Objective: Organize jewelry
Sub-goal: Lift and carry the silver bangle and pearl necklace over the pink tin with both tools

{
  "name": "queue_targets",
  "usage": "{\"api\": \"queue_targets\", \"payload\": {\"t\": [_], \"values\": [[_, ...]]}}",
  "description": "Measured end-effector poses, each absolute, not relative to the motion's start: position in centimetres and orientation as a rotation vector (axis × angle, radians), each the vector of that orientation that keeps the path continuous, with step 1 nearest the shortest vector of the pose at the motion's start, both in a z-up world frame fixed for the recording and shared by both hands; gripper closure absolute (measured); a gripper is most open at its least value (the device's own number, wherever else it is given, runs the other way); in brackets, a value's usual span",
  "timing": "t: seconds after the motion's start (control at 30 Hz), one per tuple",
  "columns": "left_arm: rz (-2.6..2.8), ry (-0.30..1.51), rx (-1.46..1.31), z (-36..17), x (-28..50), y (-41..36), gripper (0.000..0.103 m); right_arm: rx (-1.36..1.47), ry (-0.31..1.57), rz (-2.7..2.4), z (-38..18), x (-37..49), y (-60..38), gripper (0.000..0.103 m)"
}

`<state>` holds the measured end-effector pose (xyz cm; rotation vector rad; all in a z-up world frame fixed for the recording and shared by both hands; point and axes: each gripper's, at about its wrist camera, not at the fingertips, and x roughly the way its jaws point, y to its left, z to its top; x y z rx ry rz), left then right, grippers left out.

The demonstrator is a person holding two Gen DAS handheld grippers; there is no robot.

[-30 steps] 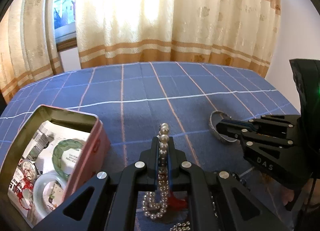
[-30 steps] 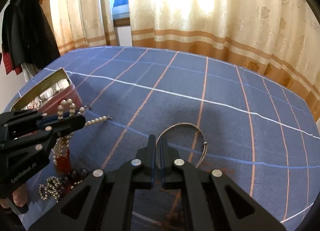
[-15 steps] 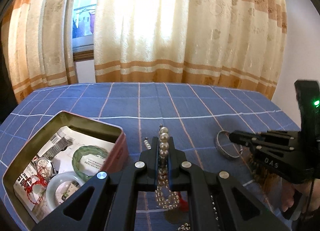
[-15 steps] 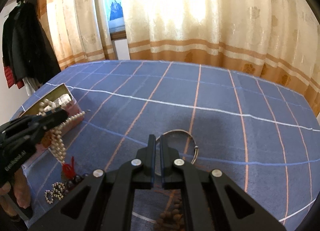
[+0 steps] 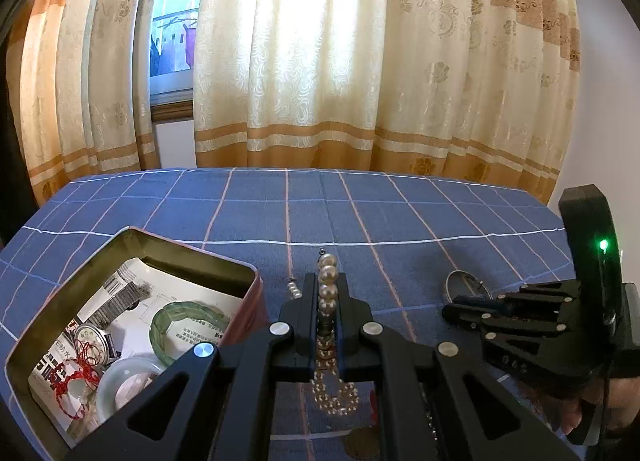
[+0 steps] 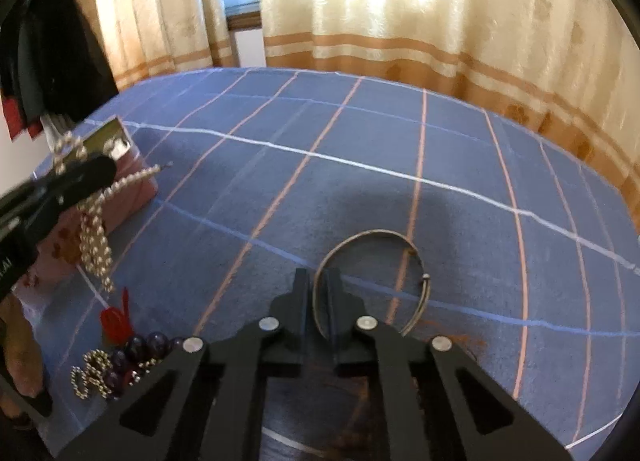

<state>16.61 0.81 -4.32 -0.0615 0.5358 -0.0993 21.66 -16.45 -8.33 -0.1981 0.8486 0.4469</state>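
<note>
My left gripper is shut on a pearl necklace. The strand hangs below its fingers, just right of the open pink tin. In the tin lie a green bangle, a white bangle, a watch and red string. My right gripper is shut on the left rim of a thin silver bangle, low over the blue checked cloth. In the left wrist view that gripper shows at the right, its tips at the bangle.
On the cloth near the person's left hand lie dark purple beads, a silver ball chain and a red tassel. Curtains and a window stand behind the table's far edge. A dark coat hangs at the far left.
The left gripper has tilted upward with the pearl necklace, and the tin now shows more fully beside it. The right gripper keeps its hold on the silver bangle.
</note>
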Motion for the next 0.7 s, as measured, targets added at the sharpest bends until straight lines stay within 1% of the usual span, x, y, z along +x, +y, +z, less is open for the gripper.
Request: {"api": "queue_targets", "payload": {"t": [0.33, 0.53, 0.7], "values": [[-0.101, 0.485, -0.055, -2.4, 15.3, 1.3, 0.097, -0.12, 0.705, 0.448, -6.2, 20.2, -18.0, 0.097], [-0.092, 0.446, -0.063, -0.5, 14.1, 2.8, 0.097, -0.139, 0.594, 0.472, -4.2, 19.0, -16.6, 0.097], [-0.066, 0.414, -0.048, 1.1, 12.8, 4.8, 0.097, -0.168, 0.538, 0.527, -2.1, 17.8, -14.4, 0.097]]}}
